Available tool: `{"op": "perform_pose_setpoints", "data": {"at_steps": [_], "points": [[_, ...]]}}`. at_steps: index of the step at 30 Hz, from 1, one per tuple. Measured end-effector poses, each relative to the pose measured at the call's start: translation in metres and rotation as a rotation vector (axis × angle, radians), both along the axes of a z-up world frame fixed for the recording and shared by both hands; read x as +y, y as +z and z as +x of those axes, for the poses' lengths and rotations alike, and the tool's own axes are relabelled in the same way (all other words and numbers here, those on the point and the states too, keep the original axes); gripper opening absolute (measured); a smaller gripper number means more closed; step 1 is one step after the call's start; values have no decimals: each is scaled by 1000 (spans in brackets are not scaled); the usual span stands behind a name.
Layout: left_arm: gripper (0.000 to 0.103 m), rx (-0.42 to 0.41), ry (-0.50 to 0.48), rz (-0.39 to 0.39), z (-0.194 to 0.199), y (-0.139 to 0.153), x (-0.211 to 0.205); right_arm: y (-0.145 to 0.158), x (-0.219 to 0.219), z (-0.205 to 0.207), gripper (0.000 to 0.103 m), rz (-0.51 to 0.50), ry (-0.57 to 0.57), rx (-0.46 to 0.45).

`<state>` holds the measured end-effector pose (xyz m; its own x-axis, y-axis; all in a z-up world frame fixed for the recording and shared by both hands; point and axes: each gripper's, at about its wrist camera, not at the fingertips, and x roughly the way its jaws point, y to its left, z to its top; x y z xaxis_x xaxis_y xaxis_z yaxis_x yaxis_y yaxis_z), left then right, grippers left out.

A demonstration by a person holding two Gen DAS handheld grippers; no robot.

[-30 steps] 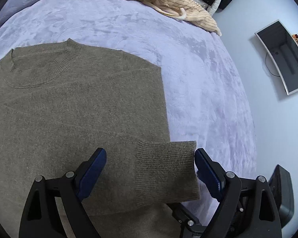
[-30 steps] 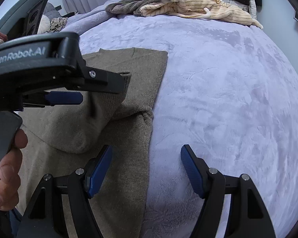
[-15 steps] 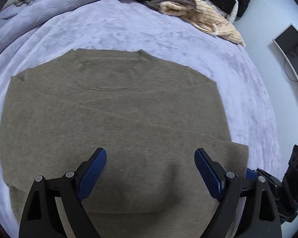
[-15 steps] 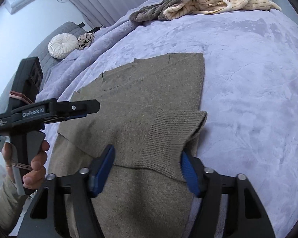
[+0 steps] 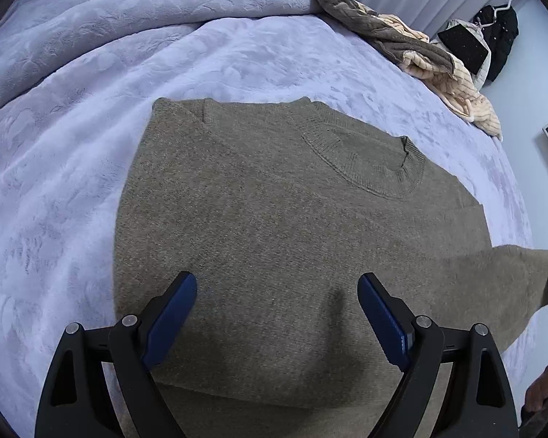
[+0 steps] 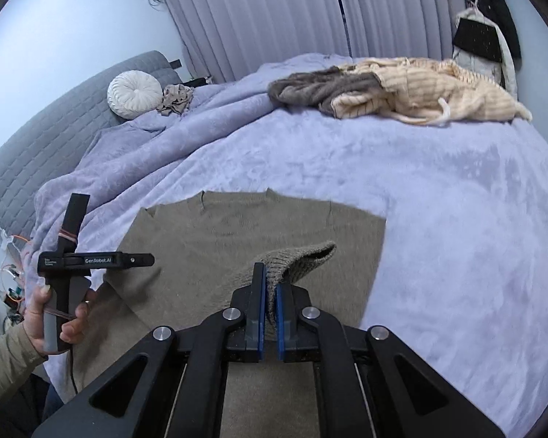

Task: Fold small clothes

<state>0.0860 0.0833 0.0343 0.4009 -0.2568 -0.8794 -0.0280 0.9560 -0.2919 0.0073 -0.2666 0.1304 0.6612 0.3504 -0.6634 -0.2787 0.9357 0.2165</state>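
An olive-brown knit sweater (image 5: 274, 211) lies flat on the plush lavender blanket (image 5: 73, 189) of the bed, its ribbed round collar (image 5: 369, 160) toward the far side. The right gripper (image 6: 270, 292) has just closed, its blue-padded fingers pinching the ribbed cuff (image 6: 299, 259) of one sleeve, which is raised off the sweater's body. The left gripper (image 5: 277, 310) hovers over the lower body, fingers spread wide with nothing between them.
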Motion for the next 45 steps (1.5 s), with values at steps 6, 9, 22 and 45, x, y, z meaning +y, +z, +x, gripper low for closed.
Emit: {"op": "perform_pose_setpoints", "data": {"at_steps": [6,9,22,45], "points": [[91,-7,-39,46,-1,-8,1,-72,-18,35,5,-119,-59,185],[91,-4,-47,67,-4,-4,1,-82,-35,27,28,-90,-70,250],[91,4,-131,110,6,4,-41,-45,10,54,65,-296,48,160],[91,-23,-39,80,3,8,-11,-71,86,84,35,-589,408,115]]}}
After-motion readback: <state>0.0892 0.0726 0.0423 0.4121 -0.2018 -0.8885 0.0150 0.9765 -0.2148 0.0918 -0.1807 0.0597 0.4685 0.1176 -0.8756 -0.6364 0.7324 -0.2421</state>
